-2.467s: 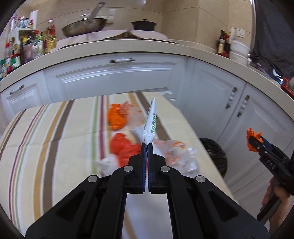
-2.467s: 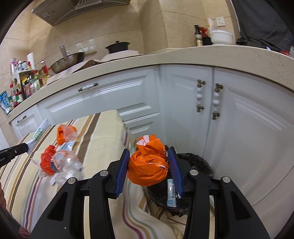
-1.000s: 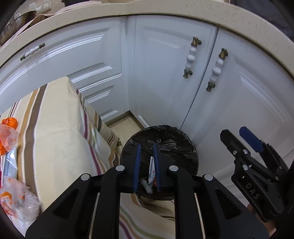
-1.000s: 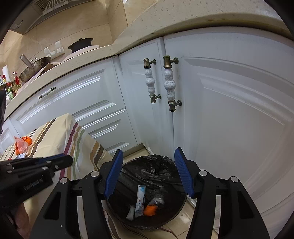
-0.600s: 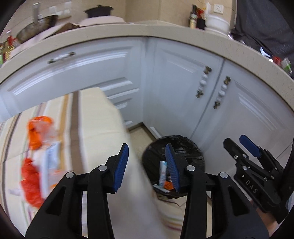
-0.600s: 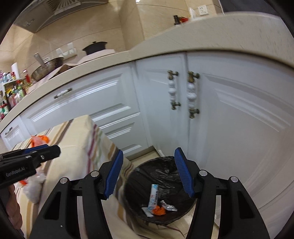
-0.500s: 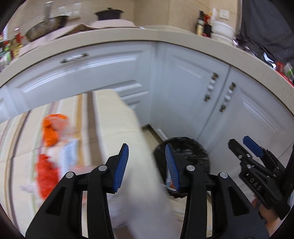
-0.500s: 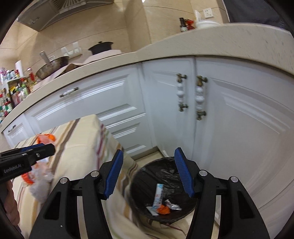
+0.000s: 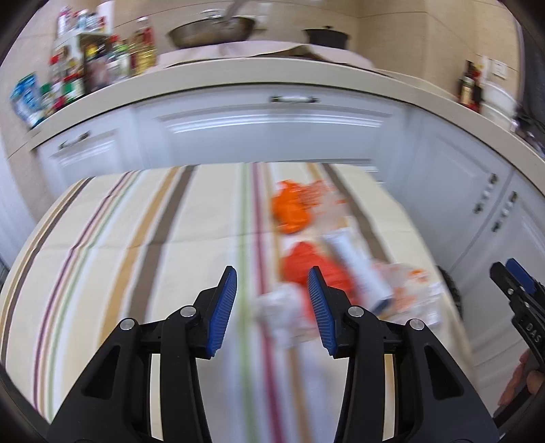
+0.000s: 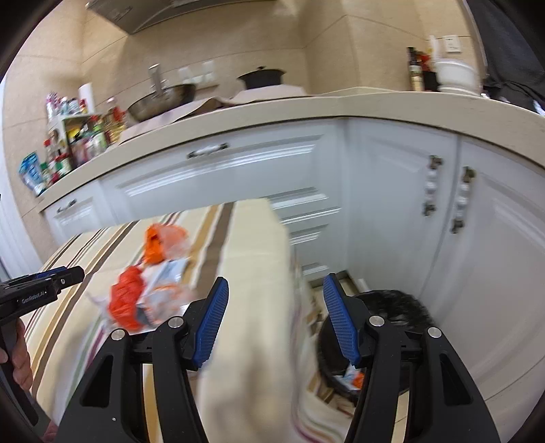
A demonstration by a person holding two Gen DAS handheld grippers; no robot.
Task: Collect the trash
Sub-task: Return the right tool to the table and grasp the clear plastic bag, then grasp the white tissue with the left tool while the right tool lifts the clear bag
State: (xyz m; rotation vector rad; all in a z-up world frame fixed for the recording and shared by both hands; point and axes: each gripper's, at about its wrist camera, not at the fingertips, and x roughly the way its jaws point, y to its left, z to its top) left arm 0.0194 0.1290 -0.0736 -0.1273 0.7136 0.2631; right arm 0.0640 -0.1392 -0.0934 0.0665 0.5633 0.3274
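Note:
A pile of trash lies on the striped tablecloth [image 9: 136, 231]: an orange bag [image 9: 289, 211], a second orange bag [image 9: 308, 269], a white tube [image 9: 354, 265] and clear wrappers [image 9: 405, 289], all blurred. My left gripper [image 9: 272, 303] is open and empty, above the table just left of the pile. My right gripper [image 10: 272, 320] is open and empty, over the table's right edge. The pile [image 10: 139, 293] lies to its left and the black-lined trash bin [image 10: 385, 334], with trash inside, on the floor to its right.
White cabinets [image 10: 391, 204] and a beige counter [image 10: 340, 105] wrap around behind the table. A wok [image 9: 211, 30], a black pot [image 9: 327, 35] and bottles [image 9: 85, 68] stand on the counter. The right gripper shows at the left wrist view's right edge [image 9: 517, 289].
Both grippers let go of their trash over the bin and opened. Both have since swung left, back toward the table and the pile.

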